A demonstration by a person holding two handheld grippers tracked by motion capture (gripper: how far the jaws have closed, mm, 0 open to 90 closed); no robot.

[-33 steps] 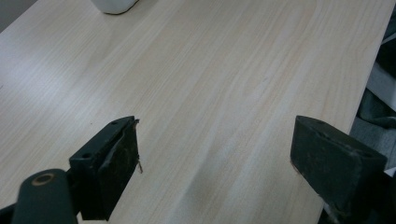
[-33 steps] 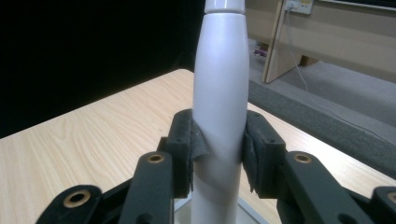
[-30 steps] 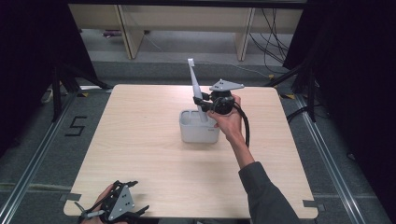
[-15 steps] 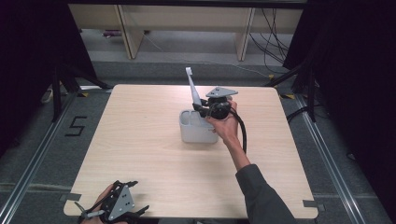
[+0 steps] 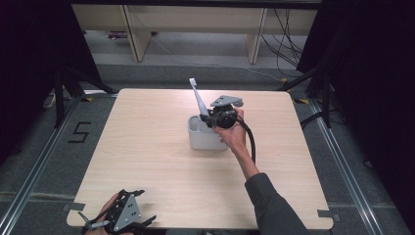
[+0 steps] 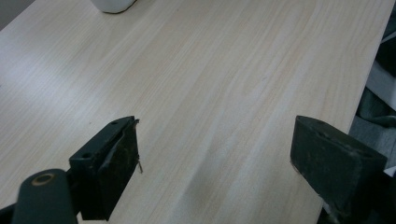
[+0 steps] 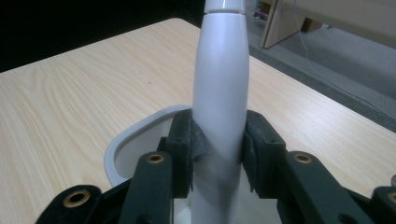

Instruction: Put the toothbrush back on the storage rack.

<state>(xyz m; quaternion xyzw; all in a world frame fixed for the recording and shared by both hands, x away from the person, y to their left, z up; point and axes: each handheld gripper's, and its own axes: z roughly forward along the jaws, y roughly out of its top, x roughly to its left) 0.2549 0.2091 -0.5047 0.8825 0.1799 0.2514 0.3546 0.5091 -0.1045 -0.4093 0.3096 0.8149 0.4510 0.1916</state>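
The left gripper (image 5: 128,215) idles spread and empty at the near bench (image 5: 147,161) edge. The right gripper (image 7: 218,154) pinches a white toothbrush (image 7: 220,84) by its handle, its base over the grey holder (image 5: 205,137) directly below. The tilted brush could catch the rim and tip the holder if it is lowered off-centre.

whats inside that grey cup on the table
The lower end of the white toothbrush dips into the grey cup, gripped by the right gripper. The right gripper view shows bare inner wall beside it. The cup's bottom is hidden by the gripper and handle.
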